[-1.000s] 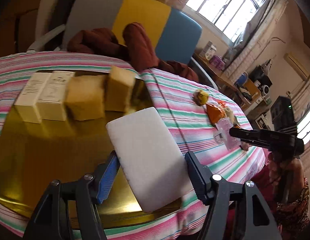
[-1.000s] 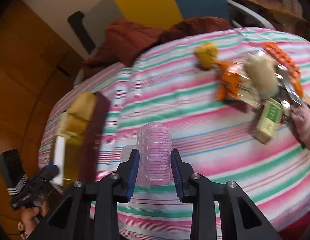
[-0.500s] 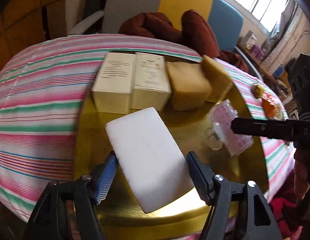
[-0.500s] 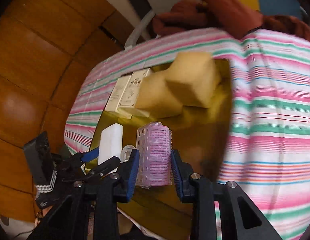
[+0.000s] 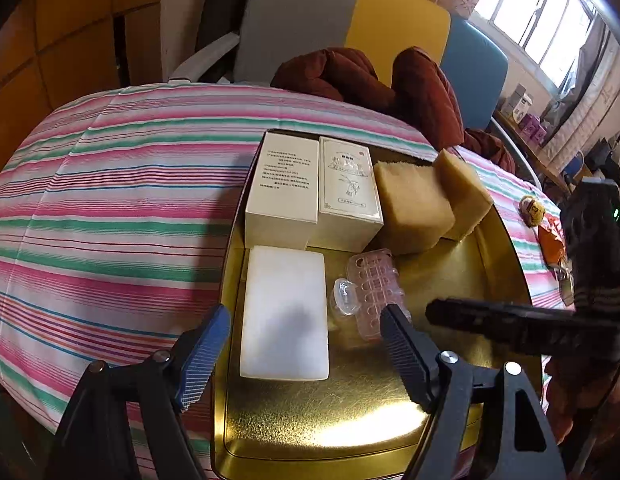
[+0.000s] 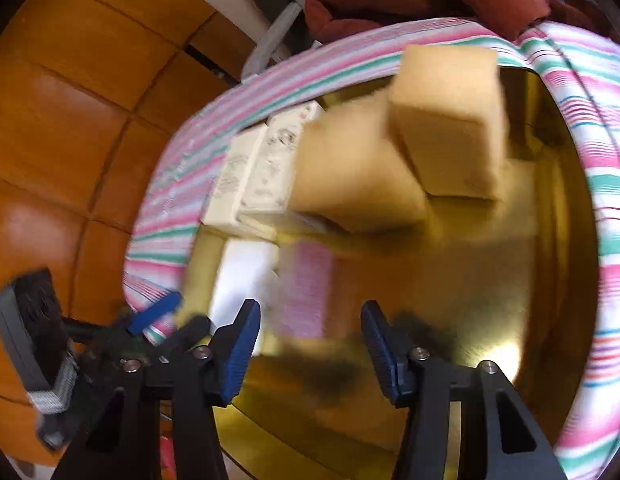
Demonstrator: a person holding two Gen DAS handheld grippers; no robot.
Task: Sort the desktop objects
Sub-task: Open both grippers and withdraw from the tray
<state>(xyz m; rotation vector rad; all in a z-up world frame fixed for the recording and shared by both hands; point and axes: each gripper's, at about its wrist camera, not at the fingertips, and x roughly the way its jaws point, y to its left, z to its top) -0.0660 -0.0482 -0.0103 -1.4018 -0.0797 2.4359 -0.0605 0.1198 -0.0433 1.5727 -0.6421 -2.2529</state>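
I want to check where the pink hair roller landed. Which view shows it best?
The left wrist view: the roller lies sharp on the gold tray, between the white block and the left gripper's right finger. The right wrist view shows it only as a pink blur ahead of the open right gripper.

Tray (image 5: 450, 280): glossy gold metal. Tablecloth (image 5: 109, 208): striped woven cloth. Boxes (image 5: 281, 188): matt cream card. Sponges (image 5: 410, 216): rough tan foam. White block (image 5: 285, 312): matt, smooth. Roller (image 5: 374, 292): clear pink plastic.

Striped tablecloth (image 5: 109, 200), grey-yellow-blue chair (image 5: 350, 32) draped with dark red cloth (image 5: 350, 76) — bright window (image 5: 550, 16) beyond
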